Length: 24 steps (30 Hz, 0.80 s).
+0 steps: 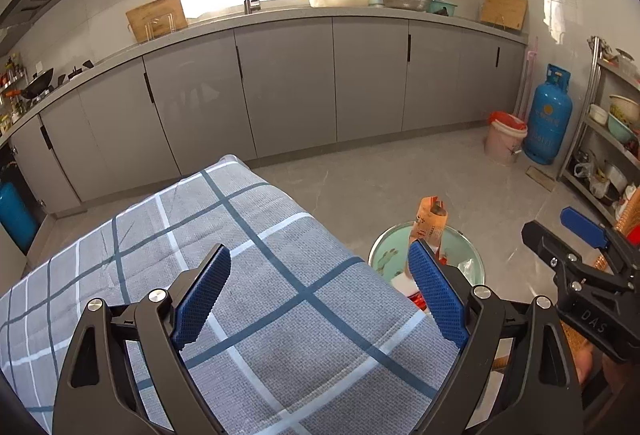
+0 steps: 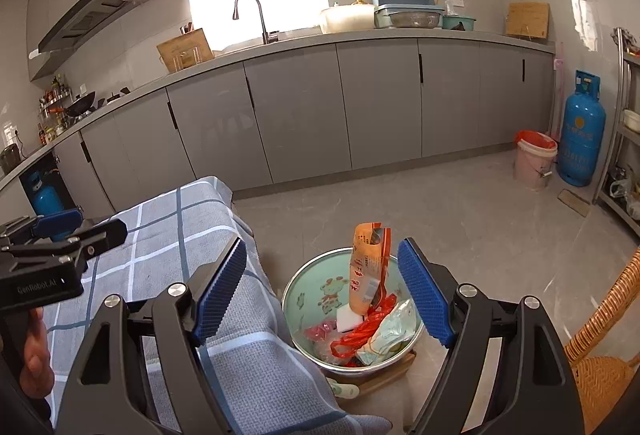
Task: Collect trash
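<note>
The left gripper [image 1: 320, 295] stands wide and empty above the checked tablecloth [image 1: 248, 275]. The right gripper [image 2: 322, 295] also gapes wide, holding nothing, over the metal basin [image 2: 304, 299] on the floor, where an orange packet [image 2: 366, 267], red plastic [image 2: 360, 331] and other trash lie.

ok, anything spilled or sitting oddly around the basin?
Nothing spilled. The orange snack bag stands upright, poking above the basin rim, so it could tip out. The other trash lies inside. Tablecloth looks bare.
</note>
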Each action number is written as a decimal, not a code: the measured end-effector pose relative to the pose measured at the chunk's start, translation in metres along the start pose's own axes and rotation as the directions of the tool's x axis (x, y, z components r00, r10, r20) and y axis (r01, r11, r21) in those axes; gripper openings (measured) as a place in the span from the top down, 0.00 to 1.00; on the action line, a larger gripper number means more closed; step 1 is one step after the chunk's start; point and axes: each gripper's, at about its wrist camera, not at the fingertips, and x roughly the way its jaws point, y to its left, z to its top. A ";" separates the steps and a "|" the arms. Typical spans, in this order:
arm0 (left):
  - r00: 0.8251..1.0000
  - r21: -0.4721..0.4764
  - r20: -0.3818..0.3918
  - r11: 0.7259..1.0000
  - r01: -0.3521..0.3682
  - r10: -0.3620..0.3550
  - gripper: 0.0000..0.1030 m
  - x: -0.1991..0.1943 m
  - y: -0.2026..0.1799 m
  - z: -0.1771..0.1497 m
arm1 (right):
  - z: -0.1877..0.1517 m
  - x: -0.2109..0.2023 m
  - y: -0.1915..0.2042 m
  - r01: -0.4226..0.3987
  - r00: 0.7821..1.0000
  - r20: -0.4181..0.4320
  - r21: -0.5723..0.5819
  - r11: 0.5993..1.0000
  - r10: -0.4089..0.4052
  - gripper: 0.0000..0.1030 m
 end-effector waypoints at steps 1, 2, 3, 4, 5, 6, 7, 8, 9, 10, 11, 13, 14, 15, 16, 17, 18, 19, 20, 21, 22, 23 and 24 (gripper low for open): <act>1.000 -0.002 0.004 1.000 -0.002 0.002 0.14 -0.002 0.001 0.000 | -0.001 -0.002 0.001 0.001 1.000 0.000 -0.001 1.000 -0.001 0.24; 1.000 -0.003 0.006 1.000 -0.001 0.001 0.13 -0.004 0.002 0.000 | -0.001 -0.004 0.002 0.003 1.000 0.002 -0.004 1.000 -0.003 0.24; 1.000 -0.005 0.009 1.000 0.000 0.000 0.14 -0.006 0.004 0.000 | -0.001 -0.006 0.004 0.004 1.000 0.004 -0.007 1.000 -0.004 0.24; 1.000 -0.006 0.010 1.000 0.000 0.000 0.13 -0.007 0.004 0.000 | -0.001 -0.007 0.004 0.005 1.000 0.005 -0.008 1.000 -0.004 0.24; 1.000 -0.007 0.012 1.000 0.001 0.000 0.13 -0.009 0.004 0.000 | 0.000 -0.008 0.005 0.005 1.000 0.007 -0.010 1.000 -0.005 0.24; 1.000 -0.007 0.014 1.000 0.000 0.000 0.13 -0.010 0.004 0.000 | 0.001 -0.010 0.005 0.005 1.000 0.009 -0.011 1.000 -0.005 0.24; 1.000 -0.008 0.018 1.000 0.000 0.000 0.13 -0.012 0.005 0.000 | 0.001 -0.011 0.007 0.005 1.000 0.011 -0.012 1.000 -0.005 0.24; 1.000 -0.008 0.021 1.000 0.001 -0.001 0.13 -0.014 0.005 0.000 | 0.002 -0.012 0.007 0.005 1.000 0.012 -0.015 1.000 -0.005 0.24; 1.000 -0.009 0.024 1.000 0.000 0.000 0.13 -0.015 0.006 0.000 | 0.002 -0.013 0.008 0.005 1.000 0.014 -0.017 1.000 -0.005 0.24; 1.000 -0.009 0.026 1.000 0.000 0.000 0.13 -0.016 0.005 0.000 | 0.003 -0.014 0.009 0.006 1.000 0.017 -0.020 1.000 -0.005 0.24; 1.000 -0.010 0.028 1.000 -0.001 0.001 0.13 -0.017 0.005 0.000 | 0.002 -0.016 0.010 0.006 1.000 0.019 -0.021 1.000 -0.006 0.24; 0.999 -0.010 0.033 1.000 -0.001 0.001 0.13 -0.019 0.006 0.000 | 0.003 -0.018 0.011 0.007 1.000 0.023 -0.022 1.000 -0.007 0.24; 0.999 -0.011 0.035 1.000 -0.002 0.003 0.13 -0.021 0.005 0.000 | 0.003 -0.019 0.012 0.008 1.000 0.025 -0.024 1.000 -0.007 0.24; 0.999 -0.011 0.036 1.000 -0.002 0.003 0.13 -0.022 0.006 0.000 | 0.003 -0.020 0.012 0.008 1.000 0.026 -0.026 1.000 -0.007 0.24; 0.999 -0.012 0.038 1.000 -0.003 0.003 0.13 -0.023 0.007 0.000 | 0.003 -0.020 0.013 0.008 1.000 0.026 -0.027 1.000 -0.007 0.24; 0.999 -0.013 0.040 1.000 -0.004 0.005 0.13 -0.024 0.007 0.000 | 0.003 -0.021 0.013 0.007 1.000 0.027 -0.028 1.000 -0.006 0.24; 0.999 -0.014 0.041 1.000 -0.005 0.005 0.13 -0.024 0.008 -0.001 | 0.003 -0.022 0.013 0.007 1.000 0.027 -0.029 1.000 -0.006 0.24; 0.999 -0.014 0.041 1.000 -0.006 0.006 0.13 -0.025 0.008 -0.001 | 0.003 -0.022 0.014 0.007 1.000 0.028 -0.031 0.999 -0.006 0.24; 0.999 -0.015 0.041 1.000 -0.007 0.007 0.13 -0.026 0.008 -0.001 | 0.003 -0.022 0.015 0.007 1.000 0.029 -0.032 0.999 -0.006 0.24; 0.999 -0.014 0.042 1.000 -0.007 0.007 0.13 -0.026 0.008 -0.001 | 0.004 -0.023 0.016 0.007 1.000 0.030 -0.034 0.999 -0.006 0.24; 0.999 -0.013 0.042 1.000 -0.007 0.008 0.13 -0.027 0.008 -0.001 | 0.004 -0.023 0.016 0.008 0.999 0.032 -0.035 0.999 -0.007 0.24; 0.999 -0.013 0.043 1.000 -0.007 0.008 0.13 -0.027 0.008 -0.002 | 0.005 -0.024 0.016 0.008 0.999 0.034 -0.035 0.999 -0.007 0.24; 0.999 -0.013 0.044 1.000 -0.007 0.007 0.13 -0.027 0.009 -0.002 | 0.005 -0.024 0.016 0.008 0.999 0.034 -0.035 0.999 -0.007 0.24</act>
